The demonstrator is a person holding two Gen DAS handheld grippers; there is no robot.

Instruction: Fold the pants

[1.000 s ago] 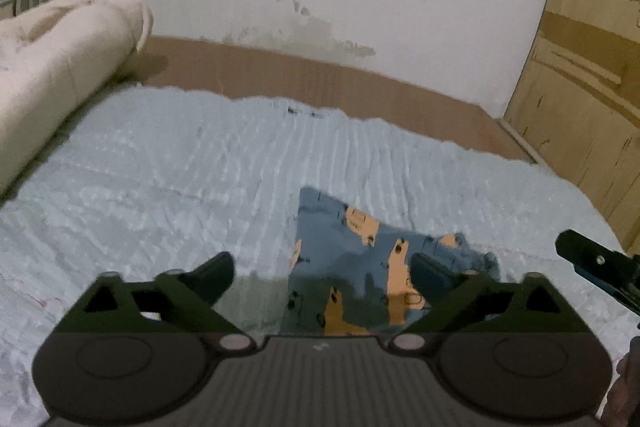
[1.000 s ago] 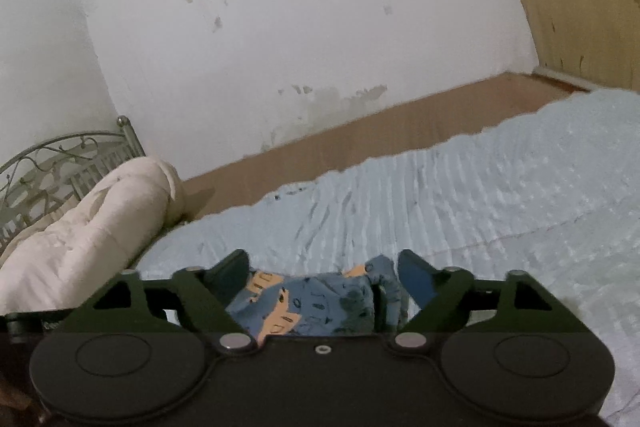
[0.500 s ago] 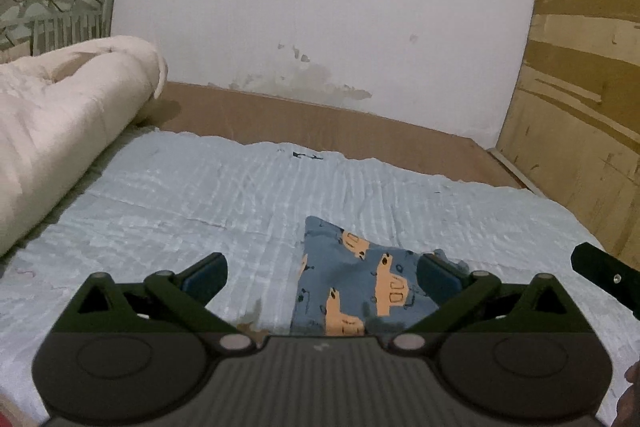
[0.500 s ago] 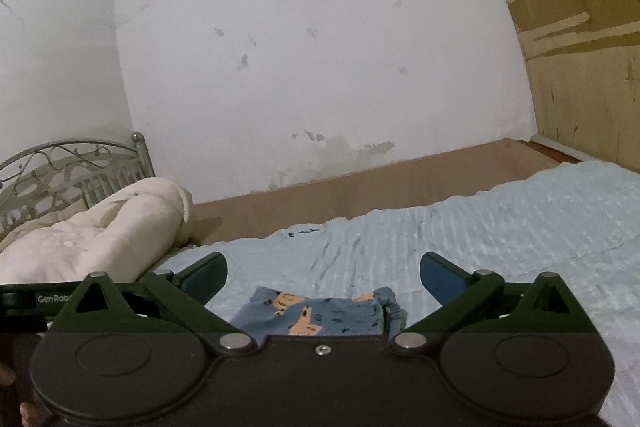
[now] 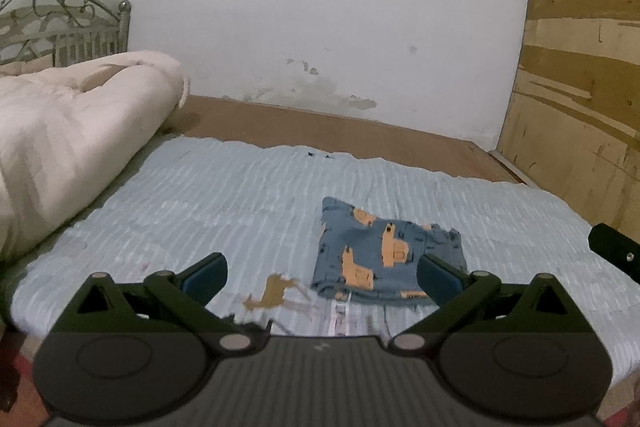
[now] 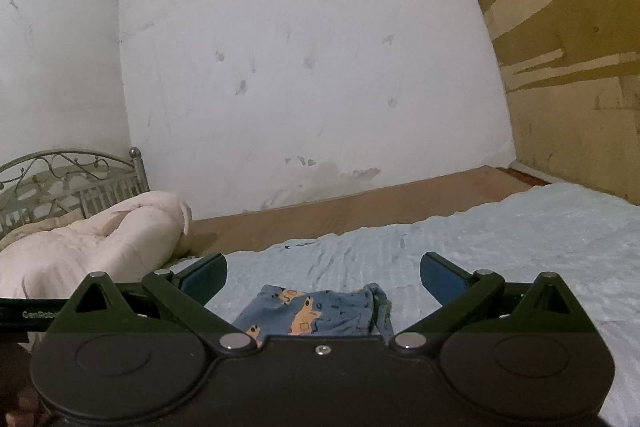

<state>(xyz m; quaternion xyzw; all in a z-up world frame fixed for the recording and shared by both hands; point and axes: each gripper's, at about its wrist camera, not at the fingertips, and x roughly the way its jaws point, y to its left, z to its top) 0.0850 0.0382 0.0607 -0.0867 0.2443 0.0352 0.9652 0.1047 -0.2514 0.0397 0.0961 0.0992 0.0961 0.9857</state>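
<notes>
The blue pants with orange prints [image 5: 380, 253] lie folded into a small square on the light blue bedspread [image 5: 240, 203]. They also show in the right wrist view [image 6: 320, 311], low and centred. My left gripper [image 5: 322, 277] is open and empty, held back from the pants near the bed's front edge. My right gripper [image 6: 322, 279] is open and empty, raised above and behind the pants. Part of the right gripper [image 5: 614, 253] shows at the right edge of the left wrist view.
A rolled cream duvet [image 5: 68, 143] lies at the left by the metal headboard [image 5: 60, 27]. A brown bed surface [image 5: 340, 131] meets the white wall [image 5: 320, 7] behind. A wooden panel [image 5: 580, 107] stands at the right. A brown stain [image 5: 276, 293] marks the bedspread's front.
Both grippers have pulled back and up from the folded pants, which stay in place. The jaws of both have opened wider.
</notes>
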